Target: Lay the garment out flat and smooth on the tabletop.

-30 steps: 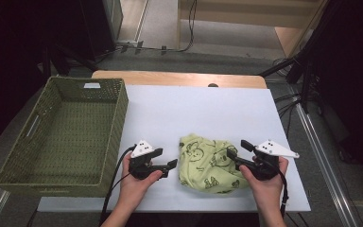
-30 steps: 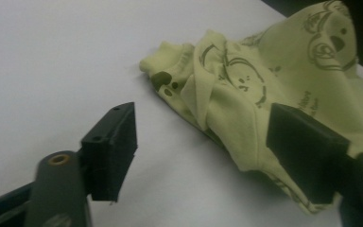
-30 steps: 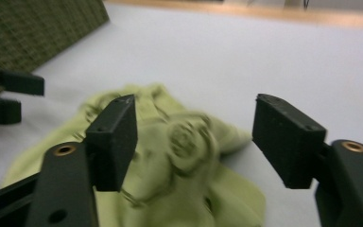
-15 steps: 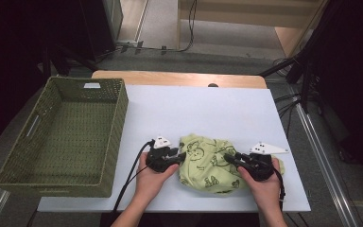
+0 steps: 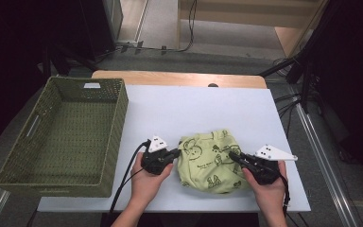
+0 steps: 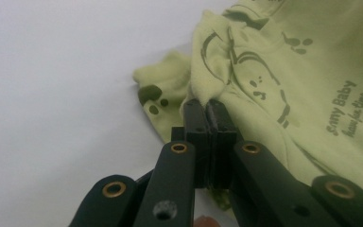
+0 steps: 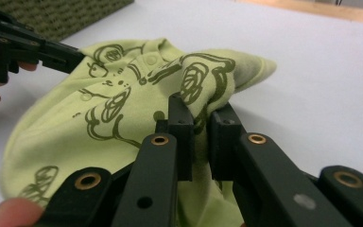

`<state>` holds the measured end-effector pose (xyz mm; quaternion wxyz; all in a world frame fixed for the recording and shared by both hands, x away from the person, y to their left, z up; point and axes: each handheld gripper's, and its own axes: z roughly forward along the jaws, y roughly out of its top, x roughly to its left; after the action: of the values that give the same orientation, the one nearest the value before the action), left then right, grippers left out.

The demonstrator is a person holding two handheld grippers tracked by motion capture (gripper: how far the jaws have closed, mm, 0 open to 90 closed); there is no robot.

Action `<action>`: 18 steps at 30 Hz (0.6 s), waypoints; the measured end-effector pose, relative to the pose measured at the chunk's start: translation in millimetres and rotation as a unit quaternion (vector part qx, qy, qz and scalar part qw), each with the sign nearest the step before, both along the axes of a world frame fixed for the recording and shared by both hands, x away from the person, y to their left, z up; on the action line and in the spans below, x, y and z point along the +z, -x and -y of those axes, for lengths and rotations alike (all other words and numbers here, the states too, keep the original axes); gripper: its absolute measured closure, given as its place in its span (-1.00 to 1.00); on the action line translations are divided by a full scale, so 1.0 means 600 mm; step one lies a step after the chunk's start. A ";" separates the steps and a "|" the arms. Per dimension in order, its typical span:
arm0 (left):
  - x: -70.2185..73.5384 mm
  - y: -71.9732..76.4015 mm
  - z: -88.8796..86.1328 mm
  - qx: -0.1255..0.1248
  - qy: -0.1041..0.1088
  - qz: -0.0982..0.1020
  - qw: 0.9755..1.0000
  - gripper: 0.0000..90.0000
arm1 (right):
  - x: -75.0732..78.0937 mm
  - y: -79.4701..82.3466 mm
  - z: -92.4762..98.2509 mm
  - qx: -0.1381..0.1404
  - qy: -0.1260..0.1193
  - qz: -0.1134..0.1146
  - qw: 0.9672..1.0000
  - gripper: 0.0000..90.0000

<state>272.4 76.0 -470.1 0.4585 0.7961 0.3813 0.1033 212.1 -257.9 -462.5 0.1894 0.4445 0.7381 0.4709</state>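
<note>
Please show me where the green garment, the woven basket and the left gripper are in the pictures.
green garment (image 5: 208, 161): high view, on the middle of the printed cloth.
woven basket (image 5: 111, 137): high view, on its right wall.
left gripper (image 6: 207, 106): left gripper view, at the jaw tips, shut on a fold of the garment.

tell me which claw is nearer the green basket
Left. The left claw pinches the near-left edge of the green printed garment, just right of the green basket. The right claw grips the garment's right side, farther from the basket.
</note>
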 end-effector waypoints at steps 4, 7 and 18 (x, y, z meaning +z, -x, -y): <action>0.044 0.014 -0.009 0.004 0.005 0.032 0.999 0.97 | 0.019 0.004 -0.001 0.002 0.001 0.021 1.000 0.78; 0.083 0.033 -0.016 0.002 0.007 0.067 0.998 0.97 | 0.032 0.003 -0.001 0.000 0.000 0.030 1.000 0.78; 0.098 -0.024 -0.005 0.091 0.009 0.072 0.993 0.81 | 0.055 -0.059 0.019 -0.062 0.045 0.058 0.995 0.69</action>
<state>286.9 78.9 -411.5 0.4808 0.7440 0.4194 0.1984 247.7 -269.2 -429.6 0.2804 0.4527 0.7175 0.4491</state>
